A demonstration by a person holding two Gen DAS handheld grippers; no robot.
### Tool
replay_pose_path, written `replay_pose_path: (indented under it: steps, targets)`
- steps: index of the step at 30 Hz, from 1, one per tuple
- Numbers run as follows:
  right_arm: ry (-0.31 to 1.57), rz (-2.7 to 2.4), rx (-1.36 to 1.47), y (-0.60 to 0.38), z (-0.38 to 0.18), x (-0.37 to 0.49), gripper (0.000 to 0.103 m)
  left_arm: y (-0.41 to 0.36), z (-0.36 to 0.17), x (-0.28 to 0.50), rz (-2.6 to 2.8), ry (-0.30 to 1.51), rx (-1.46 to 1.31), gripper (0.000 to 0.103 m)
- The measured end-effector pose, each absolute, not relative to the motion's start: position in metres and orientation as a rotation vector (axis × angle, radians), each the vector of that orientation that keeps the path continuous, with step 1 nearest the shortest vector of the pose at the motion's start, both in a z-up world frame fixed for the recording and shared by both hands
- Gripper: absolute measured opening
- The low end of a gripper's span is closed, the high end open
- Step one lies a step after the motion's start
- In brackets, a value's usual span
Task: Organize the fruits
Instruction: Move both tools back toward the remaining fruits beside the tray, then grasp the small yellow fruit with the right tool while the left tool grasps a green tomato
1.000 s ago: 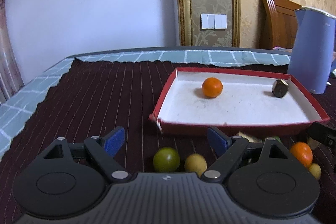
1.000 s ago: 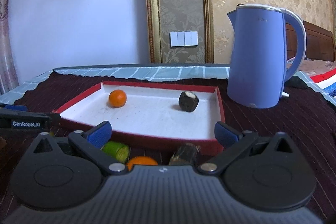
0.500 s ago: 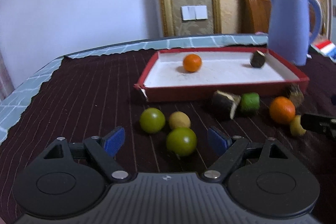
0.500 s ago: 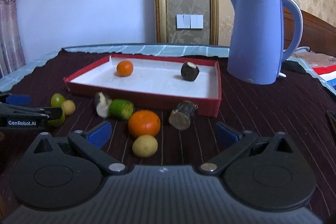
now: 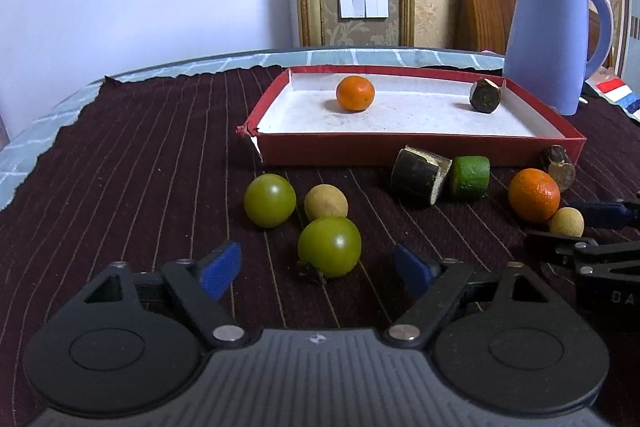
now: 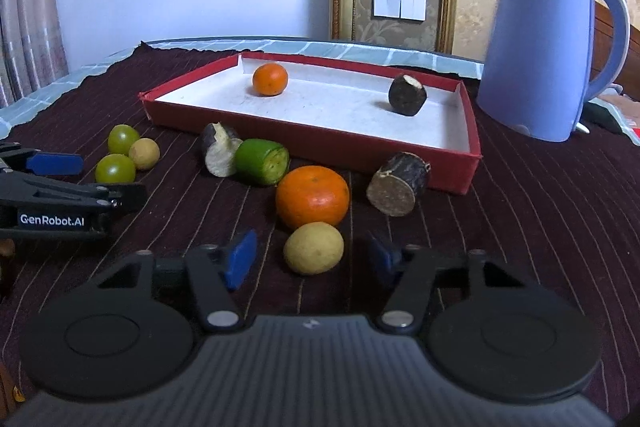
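A red tray (image 5: 400, 149) (image 6: 312, 143) with a white floor holds an orange (image 5: 355, 93) (image 6: 270, 79) and a dark round piece (image 5: 485, 95) (image 6: 407, 95). In front of it on the dark cloth lie loose fruits. My left gripper (image 5: 320, 267) is open, with a green fruit (image 5: 329, 247) just ahead between its fingertips; another green fruit (image 5: 270, 200) and a yellow ball (image 5: 326, 203) lie beyond. My right gripper (image 6: 310, 261) is open, with a yellow fruit (image 6: 314, 247) between its fingertips and an orange (image 6: 312, 201) behind it.
A blue kettle (image 6: 550, 43) (image 5: 554, 39) stands right of the tray. A dark cut piece (image 5: 418, 175) (image 6: 219, 155), a green cut piece (image 5: 470, 176) (image 6: 262, 161) and a brown stub (image 6: 398, 183) (image 5: 558, 167) lie by the tray's front wall. The cloth's edge is at far left.
Both grippers have pulled back from the tray and tilted down, so the loose fruits in front of it have come into view. Both stay open.
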State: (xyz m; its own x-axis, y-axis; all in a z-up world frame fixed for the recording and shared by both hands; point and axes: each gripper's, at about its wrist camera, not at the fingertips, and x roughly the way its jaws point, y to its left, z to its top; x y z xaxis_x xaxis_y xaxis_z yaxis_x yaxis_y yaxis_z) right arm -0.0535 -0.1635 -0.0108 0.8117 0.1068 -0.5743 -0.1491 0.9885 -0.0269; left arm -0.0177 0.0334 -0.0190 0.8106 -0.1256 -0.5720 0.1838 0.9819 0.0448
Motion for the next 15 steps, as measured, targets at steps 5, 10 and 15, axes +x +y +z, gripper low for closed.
replay_pose_path:
  steps: [5,10,15]
  targets:
    - [0.602,0.133,-0.073,-0.165,-0.0106,-0.0539,0.029,0.0342,-0.0192,-0.015,-0.185,0.618,0.069,0.042]
    - [0.591,0.137,-0.07,-0.1668,-0.0109,-0.0553,0.029,0.0398,-0.0182,-0.014,-0.198,0.619,0.038,0.031]
    - [0.583,0.139,-0.071,-0.1679,-0.01,-0.0585,0.029,0.04,-0.0159,-0.0194,-0.193,0.593,0.062,0.031]
